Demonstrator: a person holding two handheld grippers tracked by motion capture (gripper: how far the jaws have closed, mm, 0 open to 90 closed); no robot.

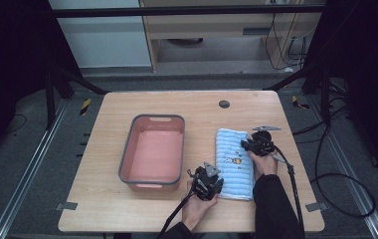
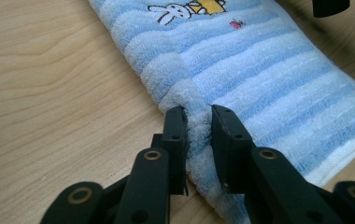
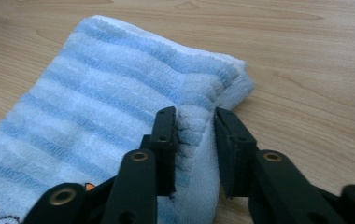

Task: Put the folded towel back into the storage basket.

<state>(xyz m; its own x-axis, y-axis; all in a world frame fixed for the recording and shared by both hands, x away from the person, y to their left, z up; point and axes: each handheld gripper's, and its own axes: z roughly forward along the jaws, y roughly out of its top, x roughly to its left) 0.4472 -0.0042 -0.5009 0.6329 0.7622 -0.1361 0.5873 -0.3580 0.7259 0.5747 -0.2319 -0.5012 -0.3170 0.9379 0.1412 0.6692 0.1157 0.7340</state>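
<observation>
Left gripper [image 1: 208,183] clamped on the towel [image 1: 235,163] — jaws narrow, a ridge of terry pinched between them along the towel's left long edge, near its near end, seen close in the left gripper view [image 2: 197,135]. Right gripper [image 1: 259,144] likewise closed on cloth, jaws narrow with a fold of the right long edge bunched between them close to the far corner [image 3: 195,135]. So: diagonal hold, left low and near, right high and far.

Towel [image 2: 259,70] folded, blue and white stripes, rabbit print [image 2: 168,14] on top, lying flat on the wooden table [image 1: 102,149], right of centre, long axis running away from the person — near end towards the table's front edge, far end towards the small dark disc [image 1: 224,104].

Pink basin [image 1: 153,152] just left of the towel, apart from it, long axis parallel, grey rim, nothing inside. Left gripper nearer the basin, almost beside its near right corner; right gripper on the far side of the cloth.

Likely next move — lift and carry leftwards over the rim, keeping both pinches level so the fold holds.
</observation>
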